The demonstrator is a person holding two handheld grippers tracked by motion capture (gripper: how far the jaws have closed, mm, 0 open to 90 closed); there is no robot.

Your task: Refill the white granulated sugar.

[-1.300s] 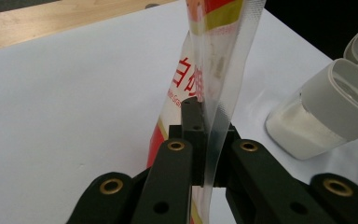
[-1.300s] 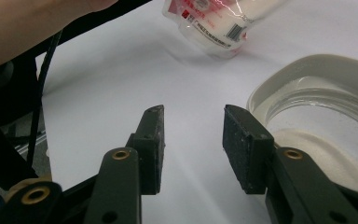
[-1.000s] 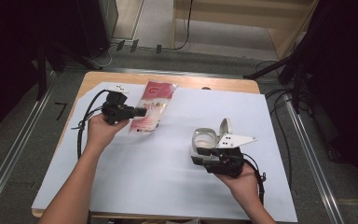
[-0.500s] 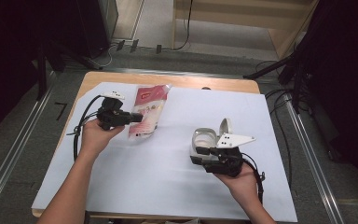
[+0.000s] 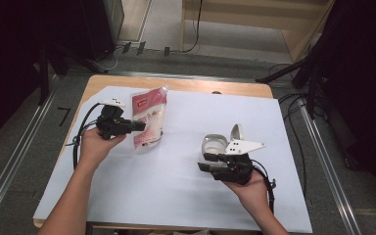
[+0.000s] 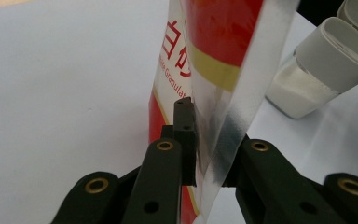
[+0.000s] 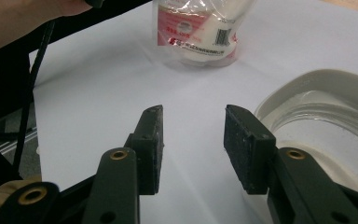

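The wooden table carries a large white sheet that covers most of its top, likely there to keep the work surface clean and make spilled grains easy to spot. On the sheet's left part stands the red-and-clear plastic pouch of white granules, upright and leaning a little, its printed red top toward the far edge. It is probably held up this way so that the contents stay settled in its lower half.

To the right, well apart from the pouch, sits a round clear container with a white flip lid, lid swung open, some white powder already inside; an open mouth suits receiving a pour from the pouch.

The left claw comes at the pouch level from its left side. In the left gripper view its pads pinch the pouch's clear side seam, the film running between them; the jaws have just been easing apart slightly, yet the film remains between the pads.

The right claw rests just in front of the container, jaws spread with nothing between them. In the right gripper view the container's rim lies just beside the right pad, probably ready to steady it.
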